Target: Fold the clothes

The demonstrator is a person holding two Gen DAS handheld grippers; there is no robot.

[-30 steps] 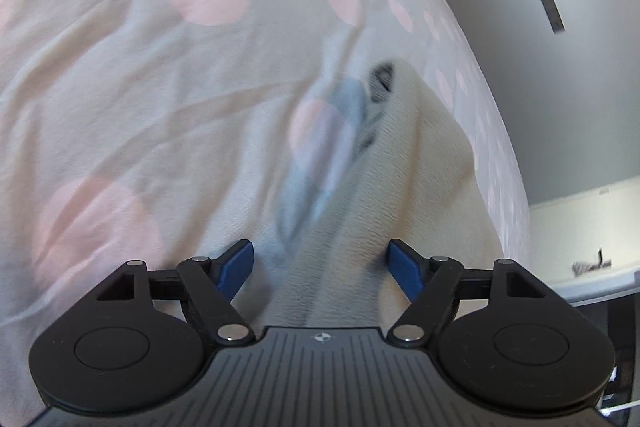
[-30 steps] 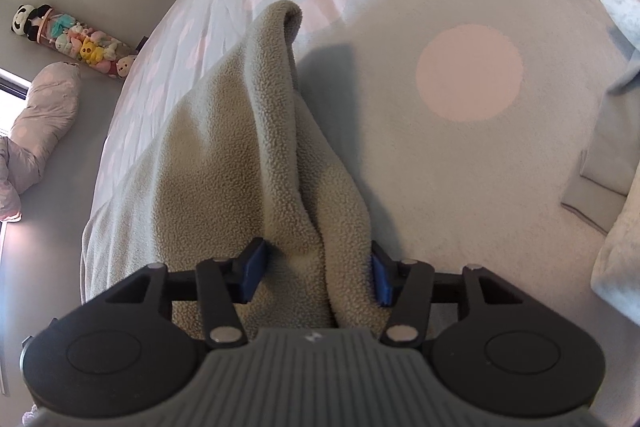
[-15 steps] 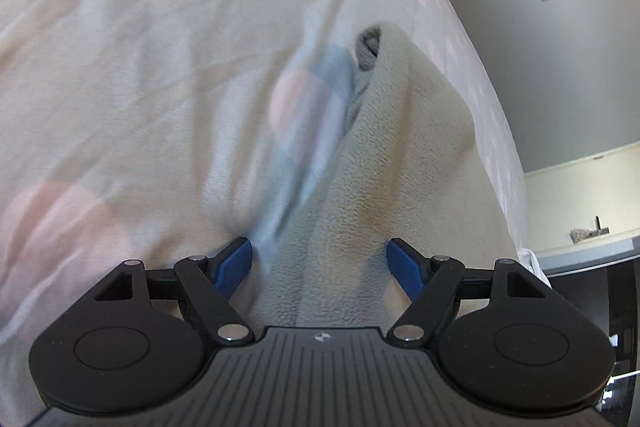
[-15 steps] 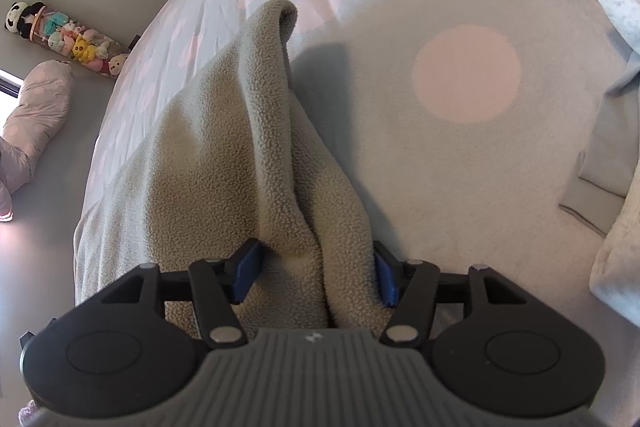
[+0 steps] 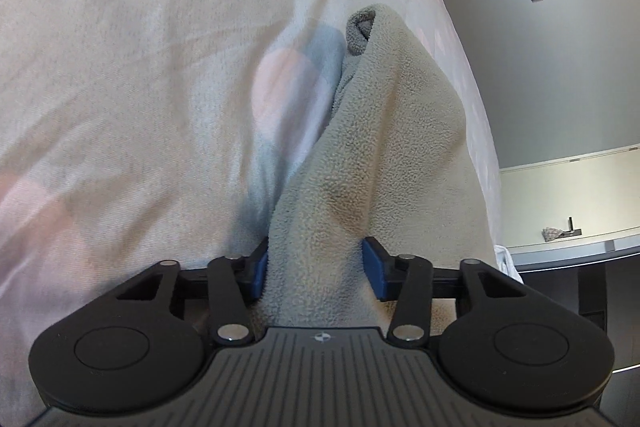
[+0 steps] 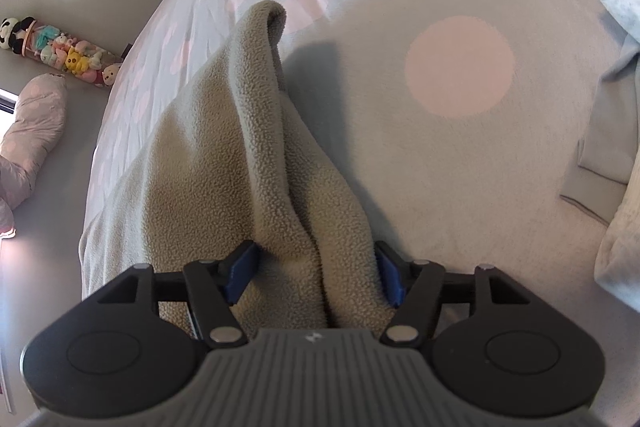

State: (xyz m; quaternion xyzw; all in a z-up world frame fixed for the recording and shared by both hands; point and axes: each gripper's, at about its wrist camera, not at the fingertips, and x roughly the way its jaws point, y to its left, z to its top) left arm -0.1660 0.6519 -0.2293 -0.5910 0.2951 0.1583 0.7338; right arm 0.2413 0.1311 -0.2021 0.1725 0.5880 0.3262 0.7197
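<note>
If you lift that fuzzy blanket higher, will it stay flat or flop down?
Probably flop: the fleece blanket already sags in soft folds below the right hand-held gripper and the left hand-held gripper. It likely won't slip, since thick bunched pile fills both grips.

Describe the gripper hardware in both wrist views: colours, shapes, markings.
Both match. Left gripper and right gripper: blue finger pads, black linkage arms with silver pivot pins, two round black housings, and a grey ribbed centre body carrying a small round emblem. No cables or sleeves visible.
</note>
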